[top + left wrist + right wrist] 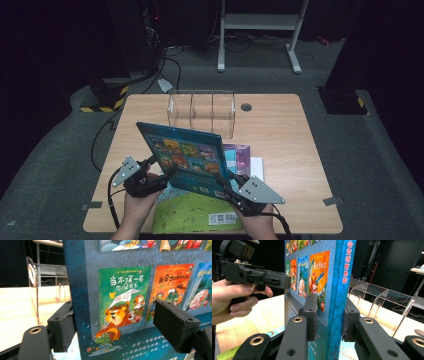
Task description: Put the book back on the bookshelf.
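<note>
A thin blue hardcover picture book (pixel 184 156), its back cover printed with small cover illustrations, stands tilted above the lower centre of the high view, lifted off a light wooden bench (pixel 280 145). The right claw (pixel 231 184), at lower right of centre in that view, is clamped on the book's lower edge; the right gripper view shows its two black jaws pressing the back cover and the opposite face beside the blue spine (pixel 340 290). The left claw (pixel 161 169), at lower left of centre in the high view, has its jaws apart around the book's left edge: the left gripper view shows one jaw behind the book's edge at lower left and the other standing in front of the cover (pixel 130 302) at lower right, clear of its surface. A bare hand (pixel 235 301) carrying the left claw appears at the left of the right gripper view. Beneath the raised book, a green illustrated book (pixel 192 215) lies flat at the bench's near edge, and a purple-covered book (pixel 241 155) lies just right of centre. A clear acrylic divided rack (pixel 201 111) stands at the bench's far side, in the upper centre of the high view.
</note>
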Available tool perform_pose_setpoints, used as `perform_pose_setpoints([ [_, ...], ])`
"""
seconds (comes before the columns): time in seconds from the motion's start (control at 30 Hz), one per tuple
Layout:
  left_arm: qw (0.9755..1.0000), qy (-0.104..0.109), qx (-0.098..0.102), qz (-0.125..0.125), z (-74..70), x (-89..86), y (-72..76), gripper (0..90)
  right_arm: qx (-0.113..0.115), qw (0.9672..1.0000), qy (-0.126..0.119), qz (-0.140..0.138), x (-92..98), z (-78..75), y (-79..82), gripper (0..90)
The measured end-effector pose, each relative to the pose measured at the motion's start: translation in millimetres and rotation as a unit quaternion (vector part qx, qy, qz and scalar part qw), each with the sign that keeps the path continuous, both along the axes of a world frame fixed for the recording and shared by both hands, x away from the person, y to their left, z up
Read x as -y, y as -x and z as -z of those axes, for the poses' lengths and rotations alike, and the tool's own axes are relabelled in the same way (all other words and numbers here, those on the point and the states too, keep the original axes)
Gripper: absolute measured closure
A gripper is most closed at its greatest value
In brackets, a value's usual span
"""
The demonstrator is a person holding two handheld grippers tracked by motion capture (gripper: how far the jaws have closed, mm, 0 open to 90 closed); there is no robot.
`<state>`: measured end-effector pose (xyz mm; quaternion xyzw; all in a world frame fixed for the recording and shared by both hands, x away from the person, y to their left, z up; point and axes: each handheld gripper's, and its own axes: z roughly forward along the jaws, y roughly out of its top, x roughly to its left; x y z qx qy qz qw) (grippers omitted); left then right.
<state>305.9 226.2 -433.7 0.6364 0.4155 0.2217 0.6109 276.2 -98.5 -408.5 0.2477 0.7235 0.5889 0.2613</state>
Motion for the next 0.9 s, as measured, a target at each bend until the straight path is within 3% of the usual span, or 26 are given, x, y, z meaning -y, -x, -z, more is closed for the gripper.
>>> perform_pose_setpoints([
  [0.13,0.9998,-0.003,0.001,-0.018,0.8,-2.4,0.2,27.6,0.0,1.0,0.0,-0.006,-0.1,0.4,0.8,74.3],
  [0.3,0.9998,0.005,-0.005,-0.021,-0.8,-6.5,0.7,28.7,0.0,1.0,0.001,-0.009,-1.0,2.2,2.3,79.9],
  [0.4,0.9999,-0.004,-0.002,-0.015,-3.4,-2.9,2.6,29.5,-0.008,0.9999,-0.011,0.001,1.4,3.7,0.7,80.1],
  [0.53,0.9999,-0.015,0.002,-0.002,-9.4,5.6,6.9,29.5,-0.01,0.9998,-0.015,0.01,1.2,4.3,0.3,80.2],
  [0.67,0.9993,-0.008,-0.015,0.033,-15.9,16.4,10.0,26.4,-0.001,0.9997,-0.019,0.017,-2.8,5.5,0.9,81.1],
  [0.77,0.9989,-0.017,0.001,0.045,-23.6,26.8,15.6,25.0,0.003,0.9995,-0.021,0.022,-9.3,6.3,2.2,81.8],
  [0.9,0.9973,-0.013,0.024,0.069,-38.5,38.1,24.3,23.5,0.012,0.9993,-0.02,0.029,-19.5,8.2,4.5,82.4],
])
